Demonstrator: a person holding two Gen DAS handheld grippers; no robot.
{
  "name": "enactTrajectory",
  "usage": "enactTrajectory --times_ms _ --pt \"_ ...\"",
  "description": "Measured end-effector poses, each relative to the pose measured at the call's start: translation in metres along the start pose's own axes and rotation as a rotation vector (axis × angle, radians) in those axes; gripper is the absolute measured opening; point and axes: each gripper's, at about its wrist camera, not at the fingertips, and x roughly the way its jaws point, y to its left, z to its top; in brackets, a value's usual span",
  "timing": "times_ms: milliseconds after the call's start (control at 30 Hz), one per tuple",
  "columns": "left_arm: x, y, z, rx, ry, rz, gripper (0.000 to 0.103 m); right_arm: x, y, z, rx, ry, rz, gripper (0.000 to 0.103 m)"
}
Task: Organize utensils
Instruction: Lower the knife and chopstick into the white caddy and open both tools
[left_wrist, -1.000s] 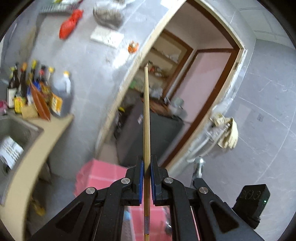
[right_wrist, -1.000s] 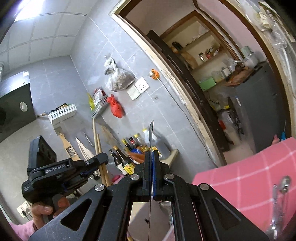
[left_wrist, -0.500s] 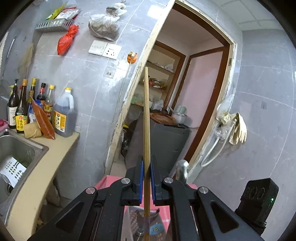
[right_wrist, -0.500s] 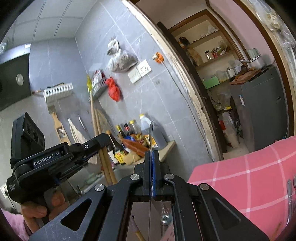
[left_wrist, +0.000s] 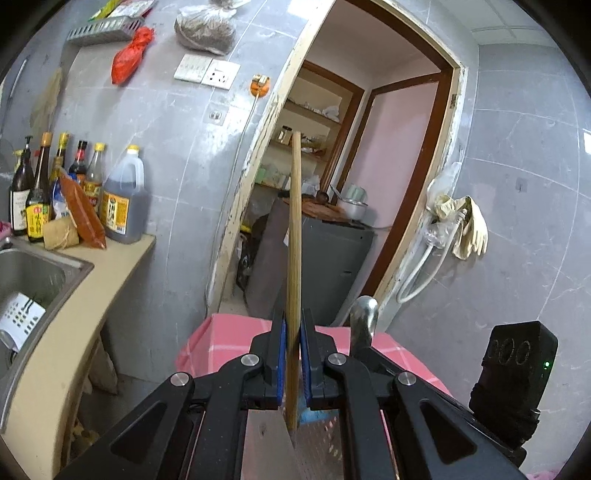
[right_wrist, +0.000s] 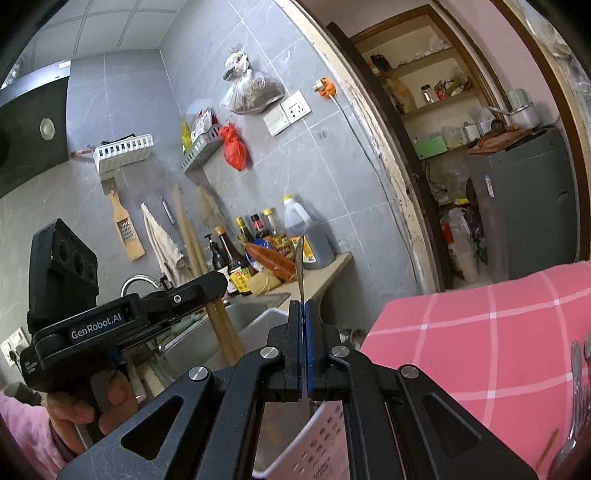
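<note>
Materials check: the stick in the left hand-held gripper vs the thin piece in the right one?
Stick in the left hand-held gripper: looks like bamboo or wood, matte tan with lengthwise grain. Thin piece in the right hand-held gripper: probably stainless steel, grey, shiny and very thin edge-on; what utensil it is cannot be told.

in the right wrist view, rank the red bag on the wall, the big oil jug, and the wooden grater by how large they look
1. Big oil jug.
2 and 3. Wooden grater and red bag: too alike to rank; the grater is longer, the bag fuller.
</note>
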Motion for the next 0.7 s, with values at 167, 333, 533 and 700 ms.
enactTrajectory --times_ms 167,333,533,700 --pt "-0.004 -0.001 -0.003 -0.014 0.042 -0.001 0.019 -0.007 -0.004 0.0 0.007 0.032 -0.009 0.004" --pt "-0.012 -0.003 -0.003 -0.044 0.036 0.012 0.037 -0.021 -0.005 0.007 0.005 0.027 -0.033 0.018" --pt "-0.02 -0.022 0.0 -0.042 0.01 0.07 0.058 -0.059 -0.011 0.026 -0.014 -0.033 -0.133 0.046" --pt "-0.023 -0.052 -0.002 -0.013 -0.016 0.108 0.084 -0.103 -0.02 0.044 -0.06 -0.083 -0.24 0.07"
